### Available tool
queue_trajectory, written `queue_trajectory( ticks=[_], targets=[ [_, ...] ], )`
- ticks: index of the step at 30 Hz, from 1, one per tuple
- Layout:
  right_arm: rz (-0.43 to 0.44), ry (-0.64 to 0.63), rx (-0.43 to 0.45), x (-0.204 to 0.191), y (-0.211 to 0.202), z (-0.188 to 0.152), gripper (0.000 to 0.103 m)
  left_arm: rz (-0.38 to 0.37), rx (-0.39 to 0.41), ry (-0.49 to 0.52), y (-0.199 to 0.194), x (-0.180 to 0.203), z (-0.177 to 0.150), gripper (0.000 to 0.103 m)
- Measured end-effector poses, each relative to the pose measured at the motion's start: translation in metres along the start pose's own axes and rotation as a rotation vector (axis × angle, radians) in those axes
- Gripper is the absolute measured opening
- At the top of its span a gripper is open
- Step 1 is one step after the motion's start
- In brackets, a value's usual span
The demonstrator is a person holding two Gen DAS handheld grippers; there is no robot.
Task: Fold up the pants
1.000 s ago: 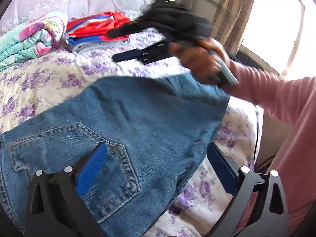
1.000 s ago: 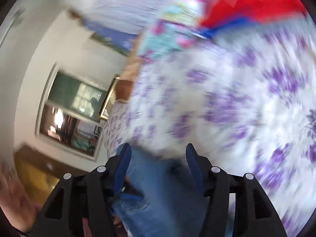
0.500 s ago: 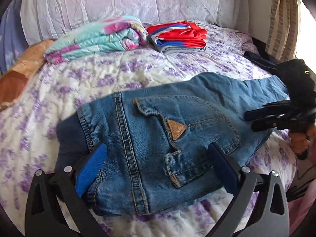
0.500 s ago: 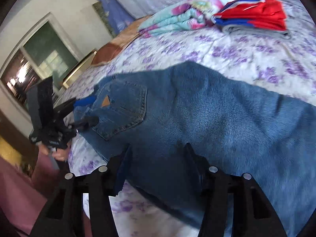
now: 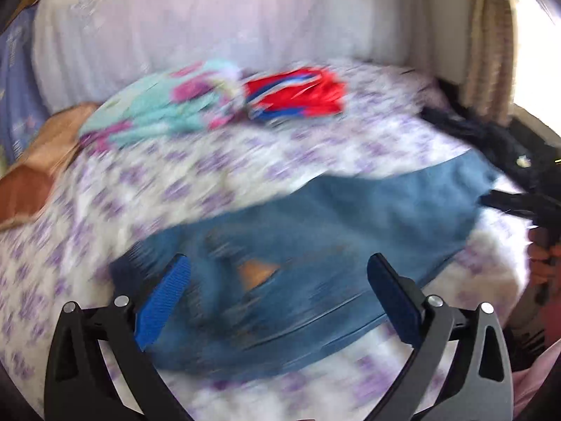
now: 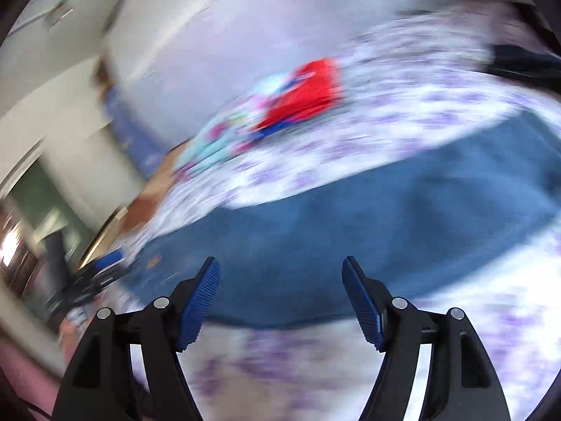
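Jeans [image 5: 350, 231] lie folded lengthwise across the bed [image 5: 217, 168], filling the lower centre of both frames, waistband end w/ tan pocket patch [image 5: 257, 272] toward lower left in the left-wrist view, legs running to the right edge. Half a sec ago both views were sharp and sat lower over the denim; now both are motion-blurred and the jeans look smaller in frame, so I judge both tools are pulling back after laying the fabric down. Left claw [image 5: 278, 303] is spread wide w/ nothing between its pads, above the waist end. Right claw [image 6: 282, 300] likewise gapes empty over the mid-leg stretch. Means the first fold prob. done and released; next likely a crosswise fold, legs to waist. Folded red/blue garment [image 5: 298, 96] and floral blanket [image 5: 164, 112] sit in the upper centre, well apart from the jeans. Blur hides edge alignment, can't tell if the hems match.
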State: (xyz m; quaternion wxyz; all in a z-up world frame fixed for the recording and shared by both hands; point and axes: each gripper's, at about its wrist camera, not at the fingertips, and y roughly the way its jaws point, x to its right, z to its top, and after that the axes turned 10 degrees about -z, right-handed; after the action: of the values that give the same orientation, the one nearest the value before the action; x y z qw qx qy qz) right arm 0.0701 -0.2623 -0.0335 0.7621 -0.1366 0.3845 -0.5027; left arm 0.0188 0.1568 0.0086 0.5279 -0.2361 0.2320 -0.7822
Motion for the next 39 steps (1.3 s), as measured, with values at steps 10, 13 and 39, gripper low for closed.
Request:
queue_trajectory(
  ticks=[10, 13, 39],
  targets=[
    [-0.183, 0.481, 0.205, 0.114, -0.047, -0.013, 0.073, -0.235, -0.126, -0.039, 0.119, 0.123, 0.043, 0.099],
    [-0.197, 0.507, 0.201, 0.126, -0.044, -0.008, 0.073, -0.244, -0.194, -0.031, 0.157, 0.151, 0.041, 0.099],
    [-0.138, 0.718, 0.053, 0.178, -0.022, 0.005, 0.062, -0.455, -0.214, 0.100, 0.221, 0.267, 0.046, 0.099]
  ],
)
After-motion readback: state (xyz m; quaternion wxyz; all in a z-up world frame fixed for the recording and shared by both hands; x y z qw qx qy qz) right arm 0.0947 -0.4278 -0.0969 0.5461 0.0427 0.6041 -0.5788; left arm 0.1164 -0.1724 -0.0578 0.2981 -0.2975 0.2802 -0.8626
